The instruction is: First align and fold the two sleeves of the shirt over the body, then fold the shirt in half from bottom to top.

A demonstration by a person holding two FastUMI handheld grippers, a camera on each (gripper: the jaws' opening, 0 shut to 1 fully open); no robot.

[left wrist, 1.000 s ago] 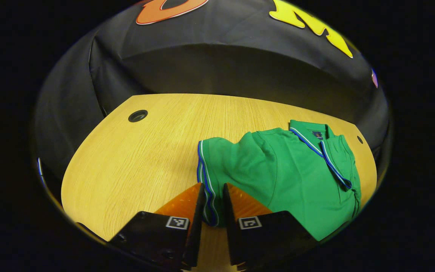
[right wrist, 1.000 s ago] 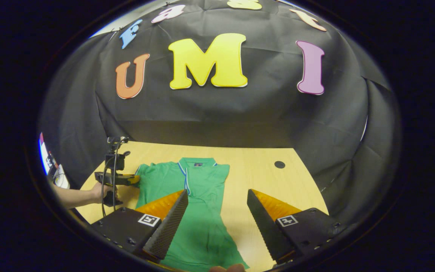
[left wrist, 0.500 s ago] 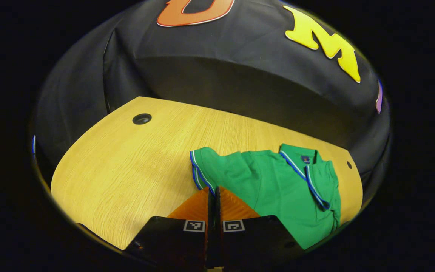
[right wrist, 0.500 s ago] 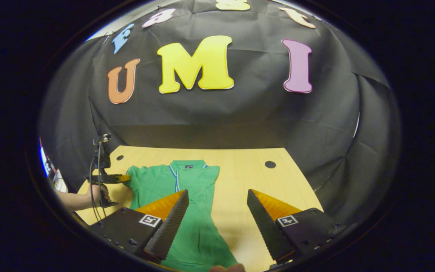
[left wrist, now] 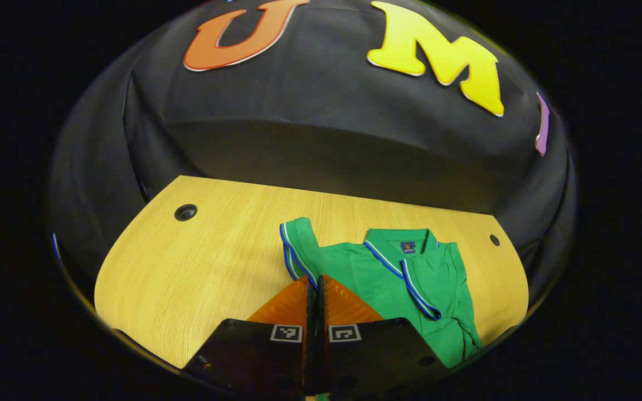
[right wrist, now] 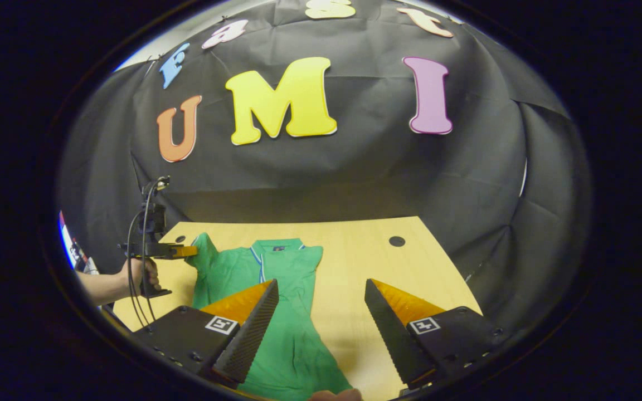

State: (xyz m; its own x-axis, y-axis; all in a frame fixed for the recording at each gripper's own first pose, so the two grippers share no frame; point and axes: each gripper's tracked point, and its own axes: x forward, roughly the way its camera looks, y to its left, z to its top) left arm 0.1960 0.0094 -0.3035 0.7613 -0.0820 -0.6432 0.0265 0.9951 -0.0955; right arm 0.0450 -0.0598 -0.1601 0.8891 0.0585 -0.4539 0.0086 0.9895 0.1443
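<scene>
- Broadly, wooden table (right wrist: 354,262) under everything, with two round holes toward the far corners, one of them (right wrist: 396,241) at the far right.
- Spread flat on the table's left half: green shirt (right wrist: 276,312), collar (right wrist: 273,245) at the far end, hem running toward the near edge beneath the right gripper.
- Likely light and limp knit fabric; apt to sag, crease and drag along rather than keep any shape, so judged to need a hold at a firm edge.
- Best hold points by that judgement: the striped cuff for a sleeve, then the two hem corners for the bottom-to-top fold.
- Right sleeve (left wrist: 438,278) already laid over the body, its striped cuff lying near the placket.
- Left sleeve (left wrist: 298,250) raised off the table at the shirt's left shoulder, cuff edge standing up.
- Left gripper (left wrist: 314,287) pressed together and pinching that left sleeve at its striped cuff, fabric caught between both fingers; seen from the right gripper view (right wrist: 184,252) held level at the shirt's far left, a hand (right wrist: 145,275) on its handle.
- Right gripper (right wrist: 321,301) spread wide and holding nothing, hovering over the shirt's near half: left finger above the green body, right finger above bare wood just beside the shirt's right edge.
- Judged step: carrying the left sleeve rightward over the body; bottom fold not yet begun.
</scene>
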